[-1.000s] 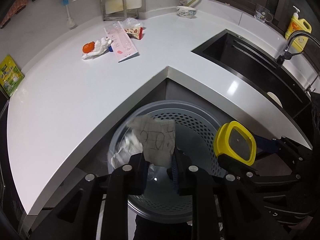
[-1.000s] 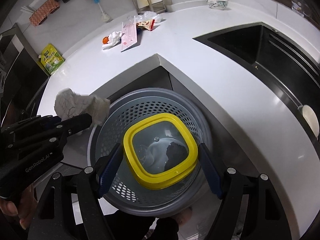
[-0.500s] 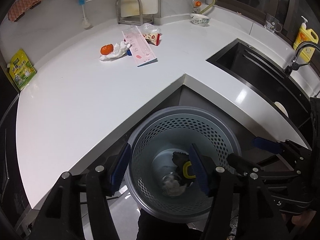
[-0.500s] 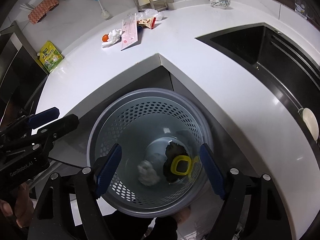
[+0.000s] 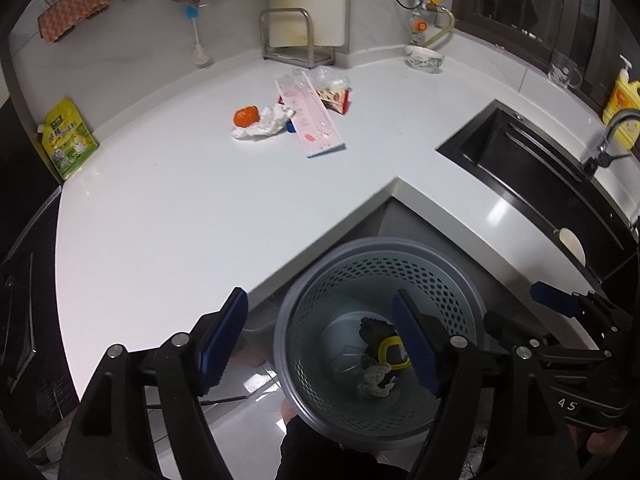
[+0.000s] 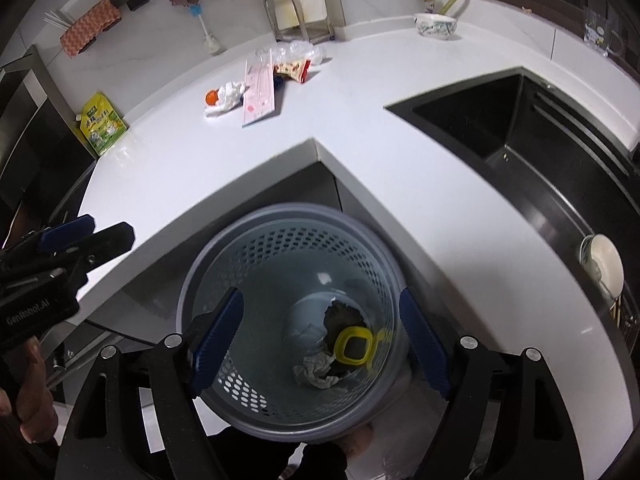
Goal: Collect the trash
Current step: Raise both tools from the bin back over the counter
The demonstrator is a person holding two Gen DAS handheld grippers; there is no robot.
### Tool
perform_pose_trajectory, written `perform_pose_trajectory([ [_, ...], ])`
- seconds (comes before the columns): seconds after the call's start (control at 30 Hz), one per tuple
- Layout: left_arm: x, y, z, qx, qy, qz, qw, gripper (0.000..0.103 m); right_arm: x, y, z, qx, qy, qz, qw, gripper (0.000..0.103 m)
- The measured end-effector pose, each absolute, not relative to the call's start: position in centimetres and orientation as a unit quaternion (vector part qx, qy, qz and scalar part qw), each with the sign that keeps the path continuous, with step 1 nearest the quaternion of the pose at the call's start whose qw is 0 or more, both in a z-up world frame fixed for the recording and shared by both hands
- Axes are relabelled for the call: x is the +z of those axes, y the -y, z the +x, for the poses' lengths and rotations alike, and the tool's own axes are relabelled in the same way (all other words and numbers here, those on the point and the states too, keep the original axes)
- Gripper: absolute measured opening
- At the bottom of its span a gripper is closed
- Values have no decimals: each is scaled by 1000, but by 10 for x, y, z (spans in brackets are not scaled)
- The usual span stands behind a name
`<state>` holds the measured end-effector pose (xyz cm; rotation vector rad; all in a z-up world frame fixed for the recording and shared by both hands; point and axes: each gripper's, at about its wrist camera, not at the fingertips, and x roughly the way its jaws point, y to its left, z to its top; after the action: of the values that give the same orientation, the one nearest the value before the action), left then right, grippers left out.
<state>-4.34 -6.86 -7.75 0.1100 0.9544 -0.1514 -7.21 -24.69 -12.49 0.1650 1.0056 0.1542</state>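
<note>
A grey perforated trash basket [image 5: 436, 268] [image 6: 256, 236] stands on the floor below the counter's inner corner. In it lie a crumpled paper [image 5: 374, 382] [image 6: 316, 372], a yellow-rimmed lid [image 5: 390, 354] [image 6: 354, 346] and a dark scrap. My left gripper [image 5: 322, 332] is open and empty above the basket's left rim. My right gripper [image 6: 318, 334] is open and empty over the basket. On the white counter [image 5: 180, 208] remain an orange item [image 5: 245, 116], a white tissue [image 5: 266, 126], a pink-and-white packet [image 5: 314, 120] and a snack wrapper [image 5: 334, 96].
A black sink [image 5: 532, 184] with a plate sits at the right, a faucet and yellow soap bottle [image 5: 622, 100] behind it. A green pouch [image 5: 68, 142] leans at the left wall. A metal rack [image 5: 294, 40] and a bowl [image 5: 424, 58] stand at the back.
Both grippers opened: the crumpled paper and the yellow lid dropped into the basket. Both grippers have since drawn up and back from it.
</note>
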Motion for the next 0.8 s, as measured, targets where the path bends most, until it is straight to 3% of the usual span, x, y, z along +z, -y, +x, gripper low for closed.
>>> perform_pose_trajectory([
  [0.3, -45, 48, -27, -45, -435, 36, 899, 90, -95, 239, -55, 68, -453, 73, 886, 77],
  [0.8, -28, -2, 33, -19, -417, 18, 908, 95, -74, 208, 13, 66, -428, 70, 898, 77],
])
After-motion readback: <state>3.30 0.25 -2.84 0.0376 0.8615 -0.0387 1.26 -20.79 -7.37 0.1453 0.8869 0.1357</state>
